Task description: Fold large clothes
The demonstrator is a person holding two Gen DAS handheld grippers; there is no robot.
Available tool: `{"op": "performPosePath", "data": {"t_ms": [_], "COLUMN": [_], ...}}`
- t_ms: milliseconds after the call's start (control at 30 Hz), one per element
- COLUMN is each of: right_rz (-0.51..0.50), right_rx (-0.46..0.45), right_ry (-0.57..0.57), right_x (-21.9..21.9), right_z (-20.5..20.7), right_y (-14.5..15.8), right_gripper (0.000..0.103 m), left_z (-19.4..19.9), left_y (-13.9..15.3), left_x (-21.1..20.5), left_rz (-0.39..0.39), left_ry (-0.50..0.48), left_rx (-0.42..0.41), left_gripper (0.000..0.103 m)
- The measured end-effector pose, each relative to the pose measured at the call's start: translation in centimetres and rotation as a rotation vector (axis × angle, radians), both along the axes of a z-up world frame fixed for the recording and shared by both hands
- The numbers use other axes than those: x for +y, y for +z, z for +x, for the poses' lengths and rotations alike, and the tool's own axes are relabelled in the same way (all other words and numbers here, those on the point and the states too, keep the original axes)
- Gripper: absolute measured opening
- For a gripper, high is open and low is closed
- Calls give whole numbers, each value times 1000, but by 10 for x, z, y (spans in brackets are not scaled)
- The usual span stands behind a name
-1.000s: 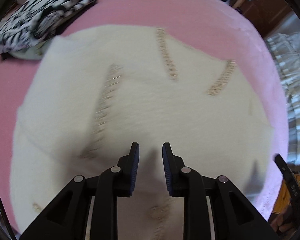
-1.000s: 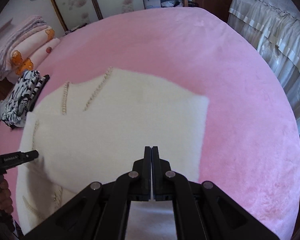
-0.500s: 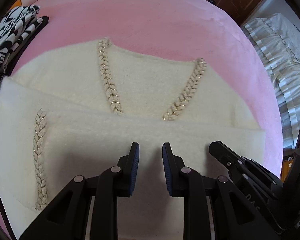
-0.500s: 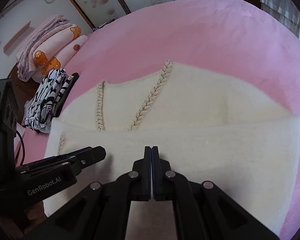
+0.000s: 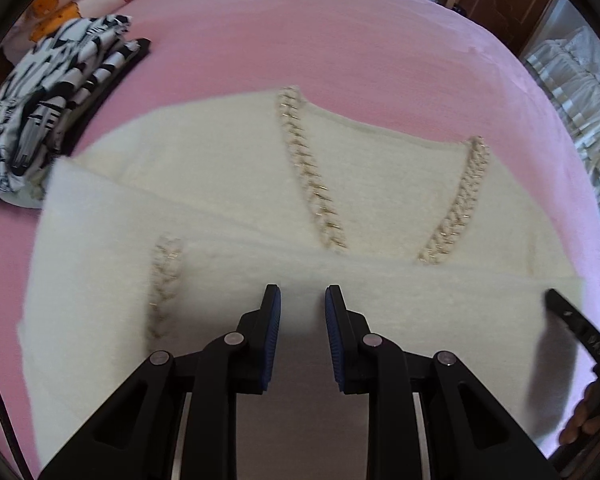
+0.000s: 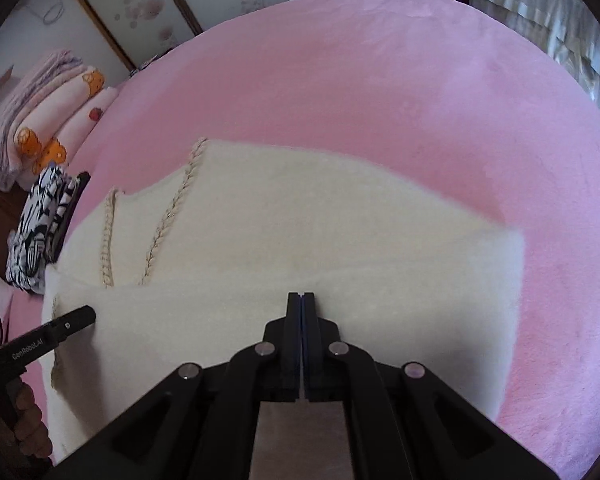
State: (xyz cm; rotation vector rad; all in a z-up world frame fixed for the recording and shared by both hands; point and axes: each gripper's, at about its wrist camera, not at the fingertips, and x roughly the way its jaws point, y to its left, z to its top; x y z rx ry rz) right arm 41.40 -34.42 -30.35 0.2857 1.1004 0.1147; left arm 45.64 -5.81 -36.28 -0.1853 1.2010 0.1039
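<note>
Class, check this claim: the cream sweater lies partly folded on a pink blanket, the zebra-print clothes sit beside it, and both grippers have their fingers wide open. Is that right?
Not quite. Only the left gripper is open, as the left wrist view shows. The right gripper is shut, fingers pressed together, in the right wrist view. The rest stands: the cream sweater lies partly folded on the pink blanket, with the zebra-print clothes beside it.

A bed covered in a pink plush blanket (image 6: 380, 92) fills most of both views. A cream sweater (image 5: 228, 184) with braided trim lies flat on it, in the lower half of each frame, its near part folded over the rest. At the left edge a black-and-white patterned pile of clothes (image 5: 48, 108) rests on the blanket, touching the sweater's corner. Further up in the upper left sit folded pink bedding pieces (image 6: 48, 120) (orange bear prints on them).
</note>
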Motion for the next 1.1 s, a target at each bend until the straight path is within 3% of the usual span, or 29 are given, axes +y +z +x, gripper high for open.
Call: {"op": "performPosePath", "data": {"t_ms": [100, 267, 400, 533, 700, 800, 933, 1100], "right_rz": [-99, -91, -131, -221, -142, -83, -99, -100], "right_rx": [-5, -17, -37, -51, -48, -1, 16, 54], "right_ry": [-51, -127, -142, -135, -179, -189, -153, -151], "right_x": [-21, -57, -59, -55, -70, -80, -78, -75], "right_z": [-4, -8, -8, -6, -9, -11, -18, -37], "right_y": [3, 5, 7, 6, 8, 4, 6, 6], "right_gripper": [0, 0, 0, 0, 0, 0, 0, 0], "left_z": [-1, -2, -6, -1, -20, -29, -45, -65], "left_y": [0, 3, 1, 2, 9, 10, 12, 13], "left_x": [13, 28, 40, 35, 29, 25, 11, -4], "left_rz": [9, 82, 43, 59, 20, 21, 49, 18], "left_ry": [24, 85, 130, 151, 177, 181, 143, 103], "left_rx": [3, -7, -20, -19, -18, -9, 2, 29], "left_gripper": [21, 21, 21, 21, 21, 21, 21, 21]}}
